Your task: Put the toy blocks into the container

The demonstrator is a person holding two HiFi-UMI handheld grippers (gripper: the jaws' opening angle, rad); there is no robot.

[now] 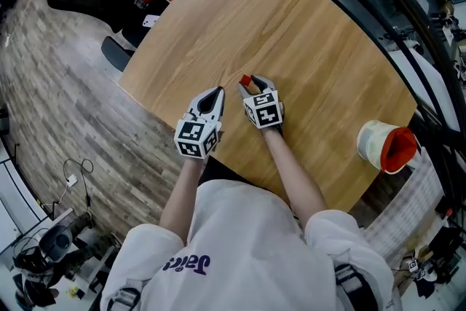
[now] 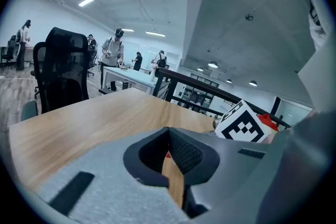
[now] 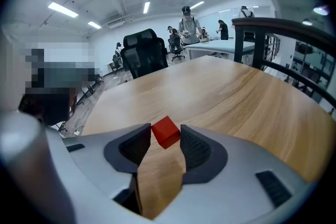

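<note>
Our right hand-held gripper [image 3: 165, 136] stands partly open, jaws flanking the small red toy cube [image 3: 166, 130] on the light wooden tabletop [image 3: 226, 92]; our left hand-held gripper [image 2: 169, 139] is closed, empty; the white round container [image 1: 371, 142], red inside, sits well apart at the tabletop's edge.

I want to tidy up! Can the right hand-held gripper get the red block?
Probably yes. The red block lies on the table right at the tips of the right hand-held gripper, one jaw on each side, with nothing in the way.
</note>
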